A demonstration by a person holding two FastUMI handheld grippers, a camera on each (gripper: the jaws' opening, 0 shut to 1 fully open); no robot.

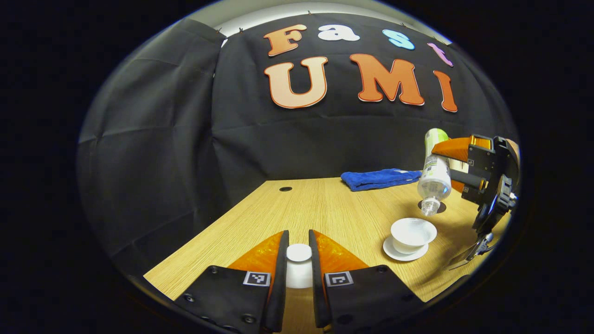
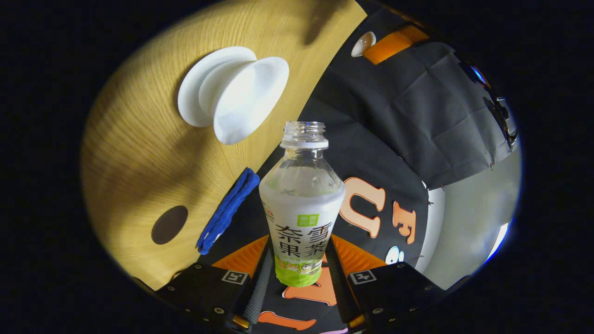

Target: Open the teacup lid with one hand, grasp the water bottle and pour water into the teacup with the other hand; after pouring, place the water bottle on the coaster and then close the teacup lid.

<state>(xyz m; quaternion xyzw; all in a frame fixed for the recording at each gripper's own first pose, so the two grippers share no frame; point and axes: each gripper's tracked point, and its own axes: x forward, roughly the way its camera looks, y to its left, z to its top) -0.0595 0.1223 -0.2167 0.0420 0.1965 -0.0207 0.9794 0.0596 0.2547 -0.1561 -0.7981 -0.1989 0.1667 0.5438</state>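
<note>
Pale wood grain runs across the table (image 1: pixel 320 204) in the left gripper view, where the left gripper (image 1: pixel 299 273) holds the white teacup lid (image 1: pixel 299 264) between its 2 fingers, both pressed against its sides. Farther right, the teacup (image 1: pixel 412 233) sits open on its saucer (image 1: pixel 403 254). The water bottle (image 1: pixel 434 174) hangs tilted mouth-down just above the cup, carried by the right gripper (image 1: pixel 464 174). A dark coaster (image 1: pixel 438 207) lies behind the cup, a blue towel (image 1: pixel 380 178) farther back.

In the right gripper view, the 2 fingers clamp the bottle's lower body, its uncapped mouth pointing toward the teacup.
</note>
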